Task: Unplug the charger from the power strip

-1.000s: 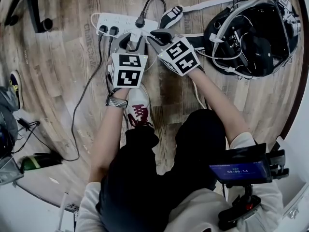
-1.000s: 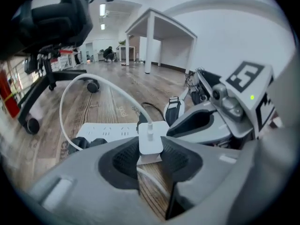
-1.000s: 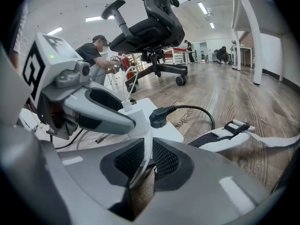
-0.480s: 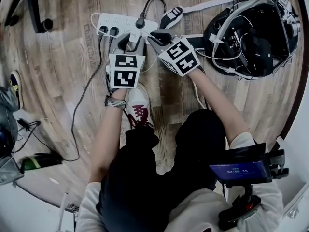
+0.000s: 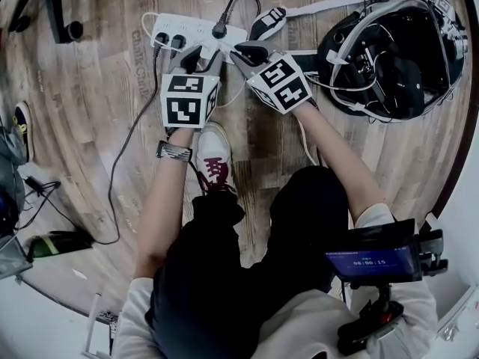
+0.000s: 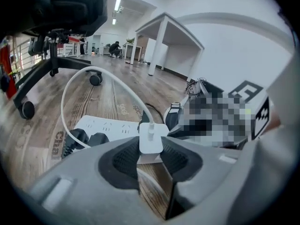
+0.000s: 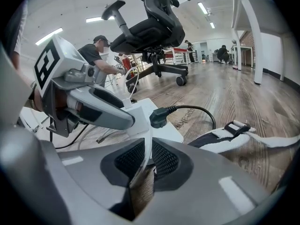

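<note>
A white power strip (image 5: 196,30) lies on the wood floor, also in the left gripper view (image 6: 110,126). My left gripper (image 5: 200,57) is shut on the white charger block (image 6: 151,143), which sits between its pads (image 6: 123,159) just in front of the strip's near edge. From the charger's top a white cable (image 6: 101,76) loops away. My right gripper (image 5: 241,51) is beside it on the right, shut on that white cable (image 7: 148,154). The right gripper view shows the charger (image 7: 135,120) under the left gripper's finger, by the strip (image 7: 161,128). Whether its prongs are out is hidden.
Two black plugs (image 5: 166,42) and a third black plug with its cord (image 5: 219,30) stay in the strip. A black pack full of cables (image 5: 389,51) lies at the right, a strapped pad (image 5: 268,22) near it. An office chair (image 7: 154,27) stands behind. My shoe (image 5: 213,163) is below the grippers.
The left gripper has shifted a little to the left and up in the head view, still shut on the charger. The right gripper has hardly moved.
</note>
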`<state>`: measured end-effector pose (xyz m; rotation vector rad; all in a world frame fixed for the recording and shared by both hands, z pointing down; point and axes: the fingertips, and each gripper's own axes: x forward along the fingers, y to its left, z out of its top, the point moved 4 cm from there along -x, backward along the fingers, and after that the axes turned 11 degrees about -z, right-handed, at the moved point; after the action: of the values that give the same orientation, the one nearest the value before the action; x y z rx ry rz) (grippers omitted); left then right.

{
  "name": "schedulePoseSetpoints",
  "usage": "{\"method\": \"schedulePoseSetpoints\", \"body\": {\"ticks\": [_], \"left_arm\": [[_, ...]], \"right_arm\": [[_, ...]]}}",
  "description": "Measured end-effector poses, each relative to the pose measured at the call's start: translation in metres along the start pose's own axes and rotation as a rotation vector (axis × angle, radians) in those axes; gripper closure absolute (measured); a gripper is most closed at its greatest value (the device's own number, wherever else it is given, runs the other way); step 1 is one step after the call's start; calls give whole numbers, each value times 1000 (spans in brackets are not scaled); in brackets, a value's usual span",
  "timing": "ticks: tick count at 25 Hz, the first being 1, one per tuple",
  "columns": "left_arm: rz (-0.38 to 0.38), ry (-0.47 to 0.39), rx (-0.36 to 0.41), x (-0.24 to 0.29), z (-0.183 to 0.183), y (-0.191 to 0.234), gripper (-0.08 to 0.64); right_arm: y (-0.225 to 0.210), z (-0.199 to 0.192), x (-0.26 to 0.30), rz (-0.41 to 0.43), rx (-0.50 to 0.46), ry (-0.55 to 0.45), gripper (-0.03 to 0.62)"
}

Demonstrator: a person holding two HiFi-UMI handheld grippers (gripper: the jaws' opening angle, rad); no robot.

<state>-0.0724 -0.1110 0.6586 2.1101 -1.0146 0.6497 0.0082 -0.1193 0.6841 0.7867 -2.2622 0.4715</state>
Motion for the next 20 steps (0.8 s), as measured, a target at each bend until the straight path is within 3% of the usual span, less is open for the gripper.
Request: {"method": "schedulePoseSetpoints", "body": {"ticks": [4, 11, 14, 16, 20], "left_arm": [[-11, -18, -18, -1, 0, 1, 416], [66, 46, 152, 0, 1, -7, 419], [75, 58, 185, 0, 1, -8, 419], [65, 50, 157, 0, 1, -7, 419], [12, 7, 12, -2, 2, -1, 419]], "right_arm": [[0, 0, 0, -1, 0, -2, 541], [0, 0, -1, -3, -3, 0, 541], [1, 0, 0, -1, -3, 1, 541], [1, 0, 0, 1, -3, 0, 541], [0, 0, -1, -2, -4, -2, 541]]}}
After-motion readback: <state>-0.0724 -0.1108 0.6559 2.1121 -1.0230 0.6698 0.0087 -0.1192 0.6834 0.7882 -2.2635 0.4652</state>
